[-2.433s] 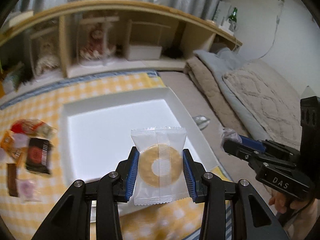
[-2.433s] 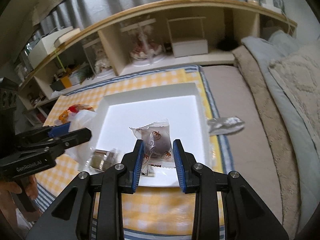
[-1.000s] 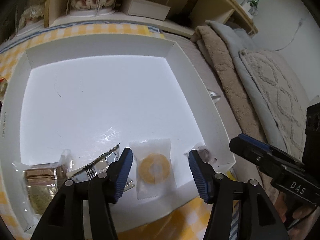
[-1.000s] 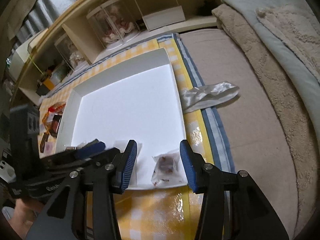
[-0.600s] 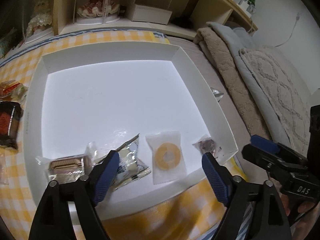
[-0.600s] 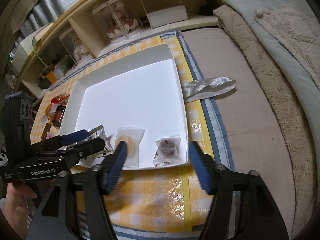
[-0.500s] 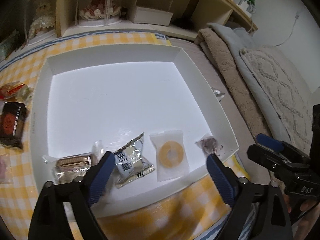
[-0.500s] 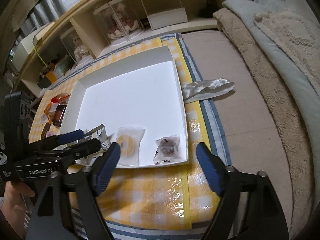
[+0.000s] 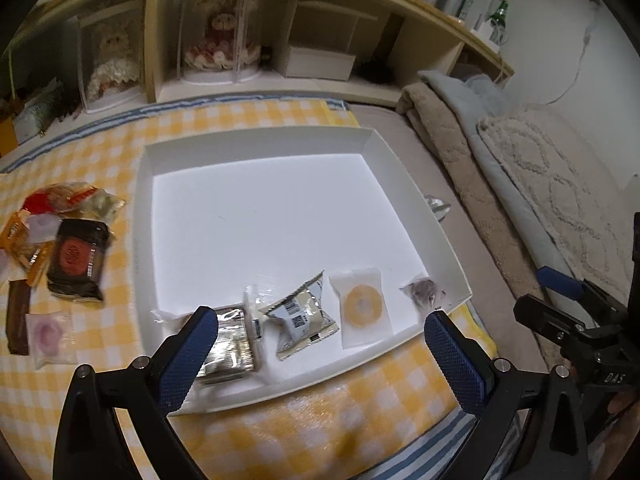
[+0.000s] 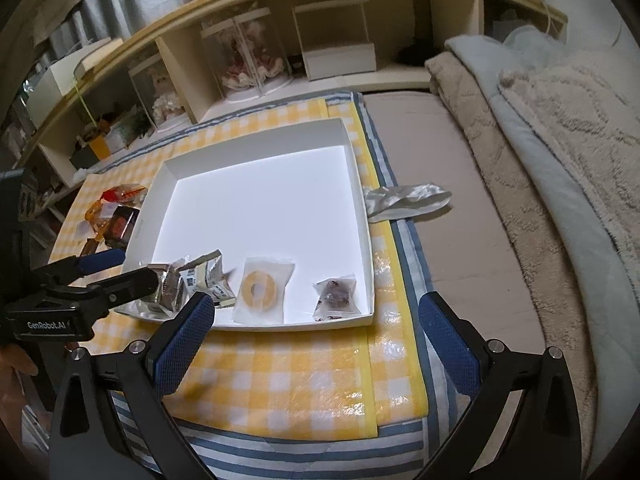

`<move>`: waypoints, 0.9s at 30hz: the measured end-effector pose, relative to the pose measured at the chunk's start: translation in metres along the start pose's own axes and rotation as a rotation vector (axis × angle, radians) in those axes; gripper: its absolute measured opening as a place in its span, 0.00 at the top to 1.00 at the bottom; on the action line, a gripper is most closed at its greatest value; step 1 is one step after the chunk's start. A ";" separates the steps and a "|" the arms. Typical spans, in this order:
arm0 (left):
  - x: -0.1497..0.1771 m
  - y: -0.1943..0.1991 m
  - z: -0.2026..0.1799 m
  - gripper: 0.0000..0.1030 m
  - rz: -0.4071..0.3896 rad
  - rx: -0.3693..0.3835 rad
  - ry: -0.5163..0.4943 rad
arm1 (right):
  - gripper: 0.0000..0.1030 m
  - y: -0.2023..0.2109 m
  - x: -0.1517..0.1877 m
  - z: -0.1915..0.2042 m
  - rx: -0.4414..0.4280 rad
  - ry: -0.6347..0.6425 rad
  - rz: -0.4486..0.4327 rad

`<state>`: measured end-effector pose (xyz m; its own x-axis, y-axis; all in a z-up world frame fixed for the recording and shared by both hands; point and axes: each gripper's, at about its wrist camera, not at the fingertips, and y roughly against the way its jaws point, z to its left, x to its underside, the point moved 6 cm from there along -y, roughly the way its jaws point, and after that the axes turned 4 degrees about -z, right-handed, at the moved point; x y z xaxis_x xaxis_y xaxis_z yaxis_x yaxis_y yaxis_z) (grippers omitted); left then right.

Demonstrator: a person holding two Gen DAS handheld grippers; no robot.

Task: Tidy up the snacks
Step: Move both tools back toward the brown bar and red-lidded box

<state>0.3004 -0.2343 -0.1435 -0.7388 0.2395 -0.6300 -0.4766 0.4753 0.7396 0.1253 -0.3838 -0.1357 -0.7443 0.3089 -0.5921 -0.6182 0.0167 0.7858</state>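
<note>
Left tool [image 9: 320, 332] spread, empty | right tool [image 10: 316, 316] spread | ring biscuit [image 9: 363, 305] in tray [image 9: 256, 144]

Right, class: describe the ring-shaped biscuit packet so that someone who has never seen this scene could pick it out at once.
Find the shallow white tray on the yellow checked cloth. Four packets lie in a row along its near edge; the ring biscuit packet is second from the right. Its neighbours are a silvery barcoded packet and a small dark sweet packet; it alone shows a pale yellow ring through a clear wrapper.
</note>
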 end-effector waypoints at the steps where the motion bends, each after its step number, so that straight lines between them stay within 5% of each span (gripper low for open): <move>1: 0.000 0.006 0.001 0.00 -0.004 -0.002 -0.003 | 0.00 0.002 0.000 0.002 0.001 0.003 -0.002; 27: 0.000 0.181 0.096 0.00 -0.139 -0.105 -0.019 | 0.00 0.031 -0.037 0.108 -0.028 0.046 -0.100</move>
<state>0.2605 -0.0670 -0.0323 -0.6532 0.1941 -0.7319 -0.6217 0.4143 0.6648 0.1608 -0.2923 -0.0708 -0.6889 0.2628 -0.6756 -0.6964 0.0190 0.7174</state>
